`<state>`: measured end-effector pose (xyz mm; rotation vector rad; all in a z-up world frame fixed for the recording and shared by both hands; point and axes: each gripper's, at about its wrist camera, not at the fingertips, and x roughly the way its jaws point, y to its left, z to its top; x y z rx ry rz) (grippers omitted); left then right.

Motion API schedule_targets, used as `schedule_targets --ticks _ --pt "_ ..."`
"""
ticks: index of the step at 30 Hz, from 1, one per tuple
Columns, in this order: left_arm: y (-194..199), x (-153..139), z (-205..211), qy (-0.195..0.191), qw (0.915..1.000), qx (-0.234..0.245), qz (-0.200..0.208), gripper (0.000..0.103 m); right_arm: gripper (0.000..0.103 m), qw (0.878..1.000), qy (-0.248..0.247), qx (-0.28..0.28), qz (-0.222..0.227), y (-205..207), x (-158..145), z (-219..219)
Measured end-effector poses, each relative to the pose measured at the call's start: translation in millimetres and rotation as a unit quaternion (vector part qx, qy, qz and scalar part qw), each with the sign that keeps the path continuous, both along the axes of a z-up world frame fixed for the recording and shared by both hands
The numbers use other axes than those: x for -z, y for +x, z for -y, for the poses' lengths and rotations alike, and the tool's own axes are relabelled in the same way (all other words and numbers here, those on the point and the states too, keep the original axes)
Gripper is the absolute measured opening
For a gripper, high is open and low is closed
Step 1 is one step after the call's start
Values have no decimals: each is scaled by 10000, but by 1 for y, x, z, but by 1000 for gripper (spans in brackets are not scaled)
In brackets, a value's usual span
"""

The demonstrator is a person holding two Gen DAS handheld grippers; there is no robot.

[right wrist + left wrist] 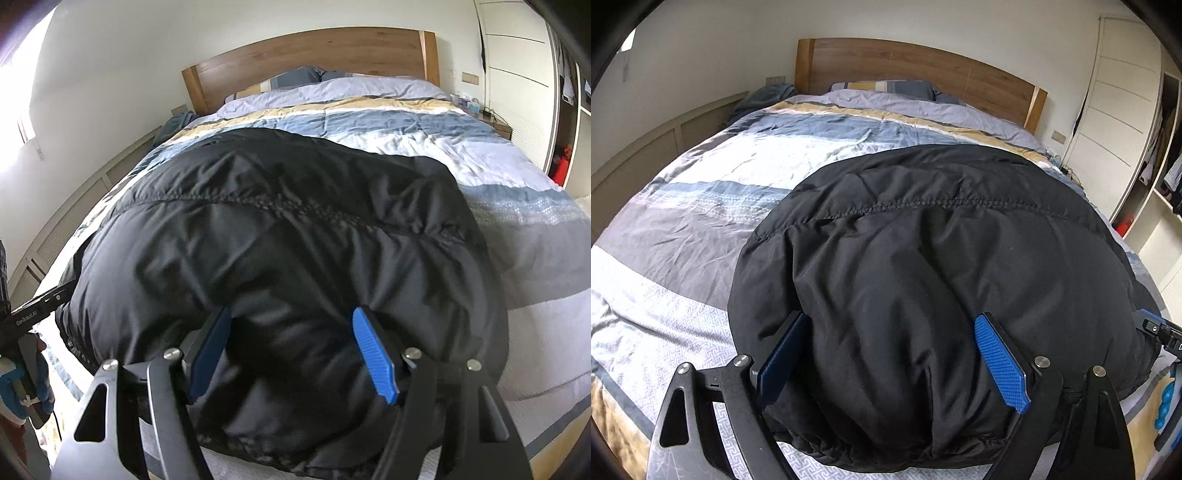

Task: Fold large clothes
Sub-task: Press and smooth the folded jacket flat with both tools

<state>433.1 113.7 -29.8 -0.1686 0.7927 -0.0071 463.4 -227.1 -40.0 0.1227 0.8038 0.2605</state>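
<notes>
A bulky black padded jacket [923, 221] lies folded on the striped bed cover [701, 221], with a stitched seam across its top. My left gripper [890, 321] holds its near edge; the puffy fabric fills the wide gap between the blue pads [1001, 362]. In the right wrist view the same jacket [277, 221] bulges between the pads [373, 354] of my right gripper [291, 314], which grips the near edge further right. Each tool shows at the rim of the other's view.
The bed cover [517, 177] runs back to pillows [886, 86] and a wooden headboard [923, 70]. A low panelled wall [646, 147] lines the left side. A white wardrobe [1126, 110] and open shelves with a red object [1124, 223] stand on the right.
</notes>
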Motion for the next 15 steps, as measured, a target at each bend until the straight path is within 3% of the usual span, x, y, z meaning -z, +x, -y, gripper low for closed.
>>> schedule_targets --ticks 15 --pt "-10 4 11 207 9997 -54 120 91 67 9997 82 223 -91 -14 8 30"
